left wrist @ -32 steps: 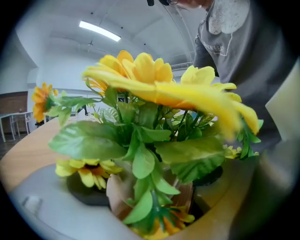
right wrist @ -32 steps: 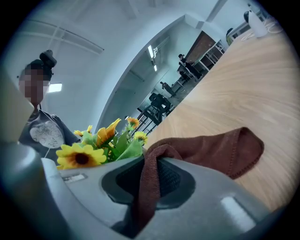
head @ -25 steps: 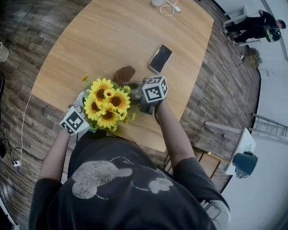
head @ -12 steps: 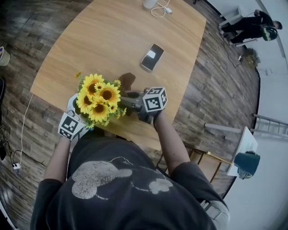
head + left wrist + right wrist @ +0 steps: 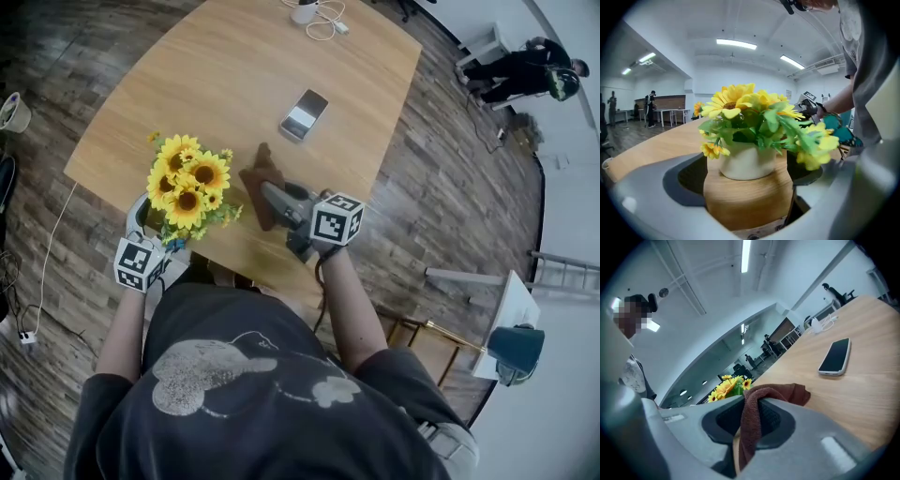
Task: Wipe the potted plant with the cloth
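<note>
The potted plant, yellow sunflowers [image 5: 186, 183] in a white and wood-coloured pot [image 5: 747, 197], stands at the table's near left edge. My left gripper [image 5: 150, 225] reaches in from below the flowers, and its wide-set jaws hug the pot on both sides. A brown cloth [image 5: 260, 180] hangs pinched in my right gripper [image 5: 274, 199], just right of the flowers and apart from them. In the right gripper view the cloth [image 5: 787, 392] drapes over the jaws, with the sunflowers [image 5: 729, 385] behind.
A phone [image 5: 305, 114] lies face up mid-table on the wooden table [image 5: 234, 66]. A white device with a cable [image 5: 305, 11] sits at the far end. A teal chair [image 5: 511, 342] stands right; people [image 5: 525, 61] are far off.
My right gripper has pulled the cloth away from the flowers, to the right and up. The plant, with my left gripper on its pot, has shifted left and turned a little.
</note>
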Motion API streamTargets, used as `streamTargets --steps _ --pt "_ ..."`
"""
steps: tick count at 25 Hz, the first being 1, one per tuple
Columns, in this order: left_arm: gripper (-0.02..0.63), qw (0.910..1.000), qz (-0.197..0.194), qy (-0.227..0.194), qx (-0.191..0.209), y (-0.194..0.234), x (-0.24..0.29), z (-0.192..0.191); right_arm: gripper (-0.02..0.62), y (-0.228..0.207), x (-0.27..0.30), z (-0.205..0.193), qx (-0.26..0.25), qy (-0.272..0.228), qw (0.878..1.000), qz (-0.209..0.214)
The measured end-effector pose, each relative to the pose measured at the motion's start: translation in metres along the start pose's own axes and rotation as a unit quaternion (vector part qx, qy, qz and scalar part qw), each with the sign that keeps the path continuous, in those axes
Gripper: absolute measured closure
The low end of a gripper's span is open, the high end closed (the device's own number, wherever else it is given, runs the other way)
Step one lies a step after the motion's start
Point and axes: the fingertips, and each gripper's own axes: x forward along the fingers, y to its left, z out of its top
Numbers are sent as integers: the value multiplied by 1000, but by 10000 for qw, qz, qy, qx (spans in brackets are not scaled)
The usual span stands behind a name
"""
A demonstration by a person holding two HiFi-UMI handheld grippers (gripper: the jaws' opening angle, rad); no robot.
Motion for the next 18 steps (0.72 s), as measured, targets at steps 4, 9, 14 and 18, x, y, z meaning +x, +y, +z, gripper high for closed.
streamTargets --steps 4,9,14,18 --pt "66 9989 354 -10 -315 -24 -17 -7 551 15 -24 1 -214 -197 9996 -41" --pt "111 9968 659 -159 -422 -61 -34 -11 551 39 -48 3 -661 -357 9971 77" --pt "169 9965 573 -493 -359 -89 -41 10 551 53 -67 -1 -836 -429 9954 196" --pt "201 9962 362 -713 -354 -97 -43 29 551 53 -80 -10 -792 -527 9954 108"
